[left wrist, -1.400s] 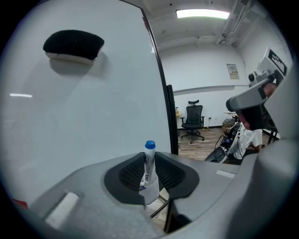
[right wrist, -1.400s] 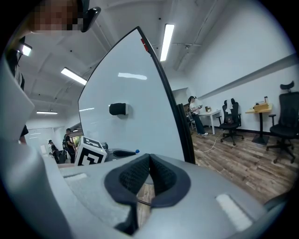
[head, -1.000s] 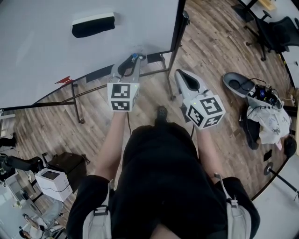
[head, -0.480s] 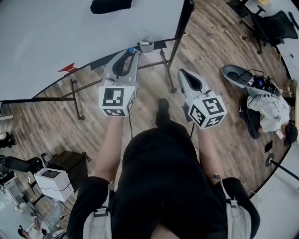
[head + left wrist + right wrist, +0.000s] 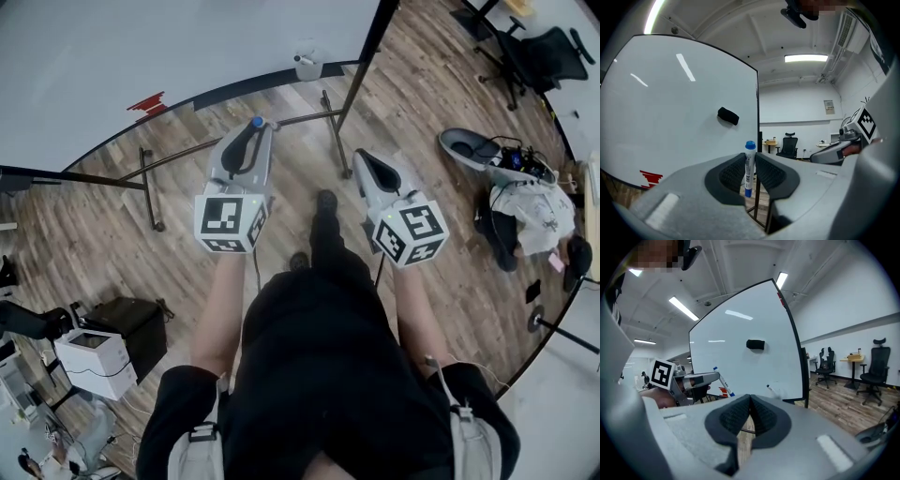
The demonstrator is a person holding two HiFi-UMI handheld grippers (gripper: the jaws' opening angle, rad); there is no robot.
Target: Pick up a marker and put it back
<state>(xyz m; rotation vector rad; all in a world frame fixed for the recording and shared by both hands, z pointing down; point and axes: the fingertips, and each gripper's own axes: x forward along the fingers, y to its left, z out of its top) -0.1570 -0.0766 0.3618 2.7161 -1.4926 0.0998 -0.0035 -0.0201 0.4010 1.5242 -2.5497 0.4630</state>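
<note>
Left gripper view showed the left claw (image 5: 750,165) pinching the marker (image 5: 749,153) upright, cap on top, whiteboard (image 5: 670,117) ahead to its left.

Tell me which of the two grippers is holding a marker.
The left gripper: its jaws clamp a blue-capped marker upright between them. The right gripper is shut, with nothing between its jaws.
</note>
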